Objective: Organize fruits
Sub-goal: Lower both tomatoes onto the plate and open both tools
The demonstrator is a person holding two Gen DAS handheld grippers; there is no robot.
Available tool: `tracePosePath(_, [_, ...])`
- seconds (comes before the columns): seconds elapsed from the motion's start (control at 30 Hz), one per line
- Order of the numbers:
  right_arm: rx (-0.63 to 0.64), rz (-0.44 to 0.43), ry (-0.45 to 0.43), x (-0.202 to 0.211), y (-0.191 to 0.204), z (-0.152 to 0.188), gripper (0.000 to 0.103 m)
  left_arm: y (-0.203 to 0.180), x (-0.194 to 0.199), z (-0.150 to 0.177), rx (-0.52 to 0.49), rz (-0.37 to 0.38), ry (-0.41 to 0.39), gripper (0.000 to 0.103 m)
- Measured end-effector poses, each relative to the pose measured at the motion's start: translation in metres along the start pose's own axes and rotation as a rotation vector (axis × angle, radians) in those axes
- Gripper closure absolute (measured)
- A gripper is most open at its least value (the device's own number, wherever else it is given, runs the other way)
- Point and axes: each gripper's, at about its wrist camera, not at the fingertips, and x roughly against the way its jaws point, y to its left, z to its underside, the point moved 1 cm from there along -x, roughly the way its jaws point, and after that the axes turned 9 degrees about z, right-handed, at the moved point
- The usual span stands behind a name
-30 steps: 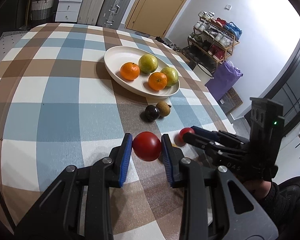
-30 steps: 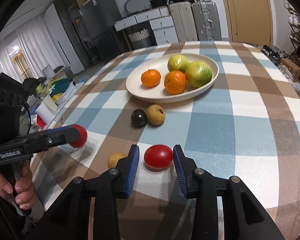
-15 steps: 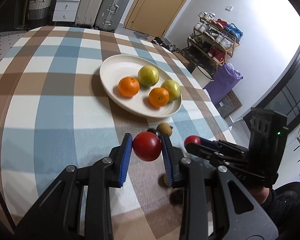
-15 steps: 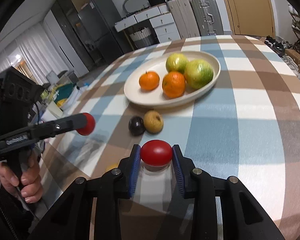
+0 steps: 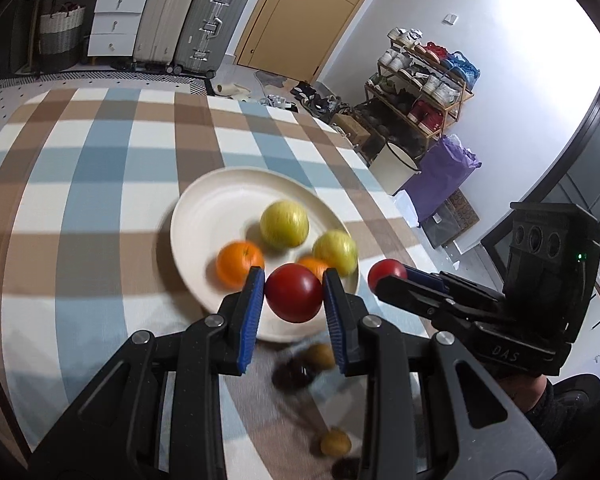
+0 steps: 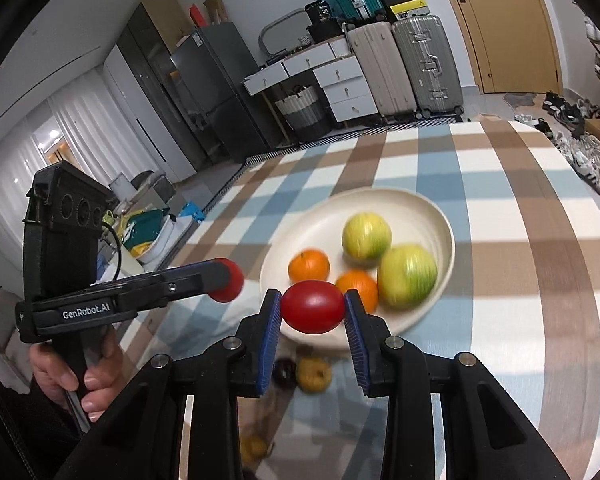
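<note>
My left claw [image 5: 294, 300] was clamped on a red tomato [image 5: 294, 298], my right claw [image 6: 313, 309] on another [image 6: 313, 306], both hanging above the near rim of the plate [image 6: 432, 216]. Smooth and soft-skinned, they seemed best pinched lightly across the widest part.

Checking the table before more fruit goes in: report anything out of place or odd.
Nothing damaged or spilled. Three small fruits sit loose on the tablecloth, off the plate: a dark fruit, a brownish fruit beside it, and a yellowish fruit nearer the camera.
</note>
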Motion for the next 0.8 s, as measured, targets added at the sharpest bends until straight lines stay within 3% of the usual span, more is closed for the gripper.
tracePosePath(0.33, [0.036, -0.018, 0.033, -0.038, 0.001, -0.03, 0.071, 0.023, -0.041, -0.041, 0.006, -0.01, 0.031, 0.076])
tracePosePath(0.8, [0.151, -0.024, 0.109, -0.065, 0.015, -0.014, 0.071, 0.052, -0.09, -0.048, 0.021, -0.007, 0.076, 0.076])
